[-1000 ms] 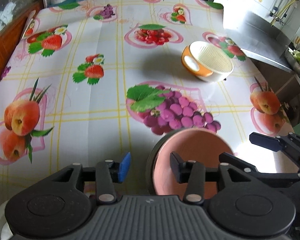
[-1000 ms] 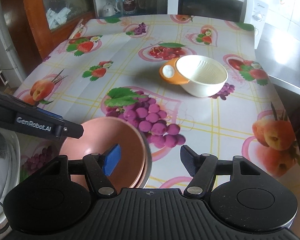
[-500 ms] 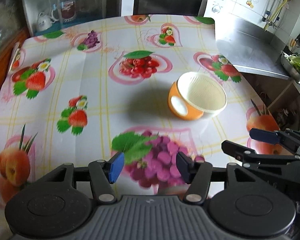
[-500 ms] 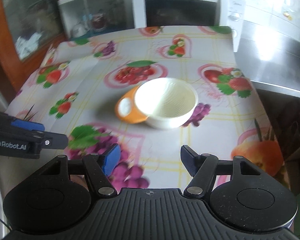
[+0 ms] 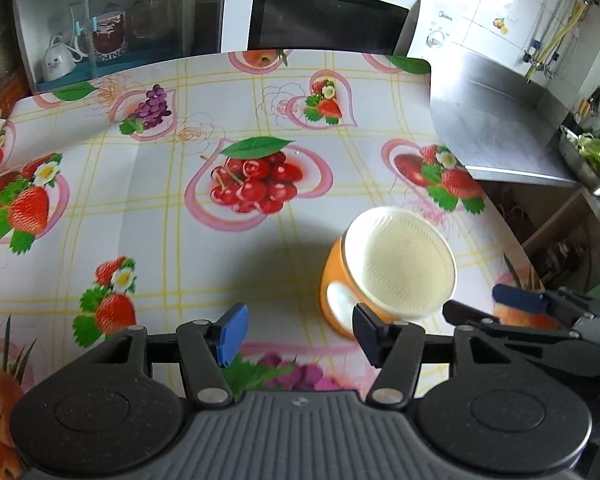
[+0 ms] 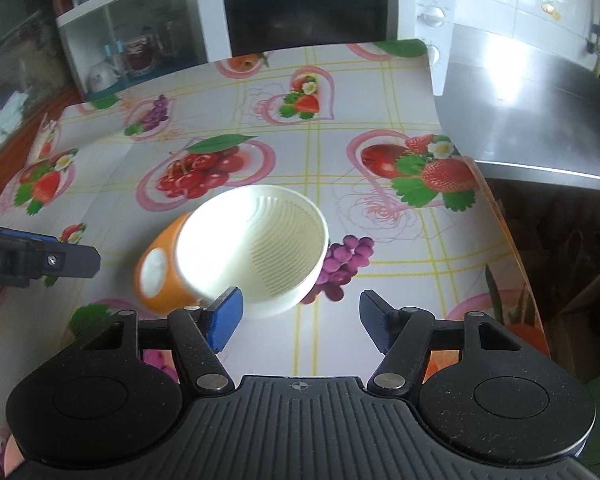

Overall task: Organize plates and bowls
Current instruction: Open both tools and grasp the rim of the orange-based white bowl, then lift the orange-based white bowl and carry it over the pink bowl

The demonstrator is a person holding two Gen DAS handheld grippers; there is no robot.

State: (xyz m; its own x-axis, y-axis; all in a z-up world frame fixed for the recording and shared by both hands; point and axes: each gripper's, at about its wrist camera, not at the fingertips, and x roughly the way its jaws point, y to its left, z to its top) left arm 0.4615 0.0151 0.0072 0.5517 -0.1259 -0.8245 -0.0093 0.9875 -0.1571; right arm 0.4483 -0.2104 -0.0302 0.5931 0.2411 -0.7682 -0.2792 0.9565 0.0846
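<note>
Now I see both the left hand-held gripper [image 5: 296, 330] and right hand-held gripper [image 6: 300, 322] empty, jaws apart, the left's just widened, near the white-and-orange bowl [image 6: 252, 256] on the counter [image 5: 172, 216].

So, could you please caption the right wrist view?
Open right gripper nears a white strainer bowl nested in an orange one.

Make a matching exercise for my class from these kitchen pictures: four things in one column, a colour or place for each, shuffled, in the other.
Things:
1. strainer
2. outer bowl
3. microwave
4. teapot

Descriptions:
A. orange
B. in the cabinet
C. behind the table's far edge
D. cream, ribbed inside

Pairs: 1-D, 2-A, 3-C, 4-B
</note>
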